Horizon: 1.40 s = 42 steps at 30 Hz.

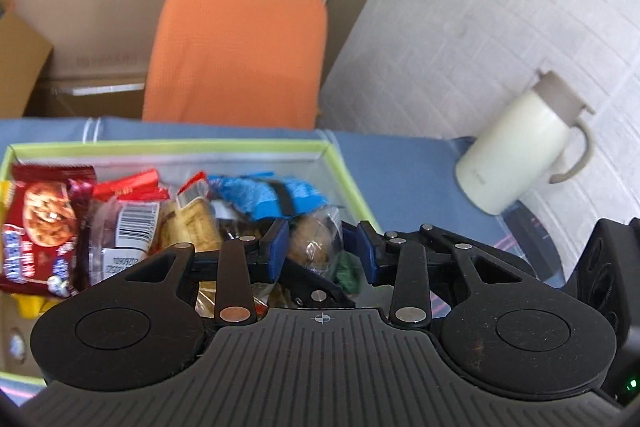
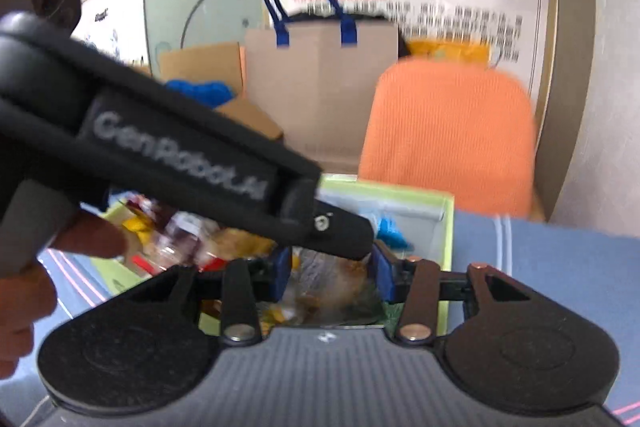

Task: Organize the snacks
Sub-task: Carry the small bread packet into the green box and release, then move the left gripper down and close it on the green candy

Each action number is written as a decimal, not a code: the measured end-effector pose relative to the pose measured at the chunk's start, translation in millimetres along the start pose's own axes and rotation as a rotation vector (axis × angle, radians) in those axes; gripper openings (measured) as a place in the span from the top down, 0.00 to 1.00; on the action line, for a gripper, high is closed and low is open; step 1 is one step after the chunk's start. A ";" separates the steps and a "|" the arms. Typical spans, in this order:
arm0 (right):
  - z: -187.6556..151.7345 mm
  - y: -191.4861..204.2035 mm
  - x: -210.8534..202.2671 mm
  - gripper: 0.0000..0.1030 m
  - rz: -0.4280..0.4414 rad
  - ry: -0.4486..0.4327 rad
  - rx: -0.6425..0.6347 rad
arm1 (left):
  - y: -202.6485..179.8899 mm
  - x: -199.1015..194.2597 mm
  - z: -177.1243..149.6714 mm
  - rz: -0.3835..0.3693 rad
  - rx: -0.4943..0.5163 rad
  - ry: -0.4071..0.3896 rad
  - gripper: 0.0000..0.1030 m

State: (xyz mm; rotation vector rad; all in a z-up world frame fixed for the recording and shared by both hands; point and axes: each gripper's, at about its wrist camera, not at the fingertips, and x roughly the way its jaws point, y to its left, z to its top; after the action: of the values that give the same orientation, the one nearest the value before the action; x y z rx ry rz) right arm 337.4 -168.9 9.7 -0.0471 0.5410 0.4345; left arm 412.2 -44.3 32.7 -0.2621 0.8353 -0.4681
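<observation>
The left tongs (image 1: 320, 247) stand at a middling gap with a clear-wrapped brown cookie (image 1: 314, 247) sitting between the blue pads (image 1: 278, 247). Whether the pads actually press the wrapper cannot be told from here. The right tongs (image 2: 332, 277) bracket a crinkly clear packet (image 2: 332, 287) with brownish contents, and the wrapper fills the gap from pad to pad, so they look closed on it; motion blur leaves the grip uncertain. The left tool's black body crosses just above and ahead of the right tongs, so both pairs are probably working the same packet, one steadying while the other places.

Directly ahead of and below both tongs is the green-rimmed box (image 1: 168, 147), where the snacks are gathered: to the left of the left tongs a red cookie pack (image 1: 44, 223), a barcoded clear pack (image 1: 132, 235) and crackers (image 1: 192, 223), and just beyond the tips a blue wrapper (image 1: 276, 195). They stand on edge, packed side by side, likely to save room.

The box rests on a blue-covered tabletop (image 1: 400, 155). Off to the right of the left tongs stands a cream lidded mug (image 1: 520, 155). Beyond the tabletop are an orange chair back (image 1: 240, 43), cardboard boxes, a brown paper bag (image 2: 320, 87) with blue handles, and printed wall posters.
</observation>
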 end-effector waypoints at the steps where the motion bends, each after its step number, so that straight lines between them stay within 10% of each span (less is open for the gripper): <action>1: -2.2 -1.2 -0.1 0.44 0.005 -0.009 -0.001 | 5.5 2.4 -1.3 -0.008 -0.008 0.000 0.81; 5: -3.4 -4.5 -30.2 0.29 -0.002 -0.090 -0.003 | 12.5 -18.7 -5.2 -0.028 -0.005 -0.082 0.47; 9: -12.6 -11.4 -70.3 0.01 -0.059 -0.166 -0.027 | 9.3 -56.3 -11.8 -0.056 0.001 -0.141 0.44; 24: -98.3 28.3 -59.8 0.01 0.030 0.128 0.002 | 46.7 -86.9 -151.4 -0.032 -0.166 0.028 0.39; 31: -103.2 83.0 -66.0 0.01 0.145 0.130 -0.058 | 61.5 -107.6 -167.1 0.000 -0.182 0.023 0.39; 42: -101.6 77.3 -82.1 0.01 0.003 0.096 0.004 | 53.8 -86.8 -150.4 -0.081 -0.215 0.081 0.44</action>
State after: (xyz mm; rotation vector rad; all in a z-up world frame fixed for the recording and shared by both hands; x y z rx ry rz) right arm 192.7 -146.4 -30.4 -0.0631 0.6362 0.4353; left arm 263.4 39.3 -30.0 -0.4794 0.9580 -0.4674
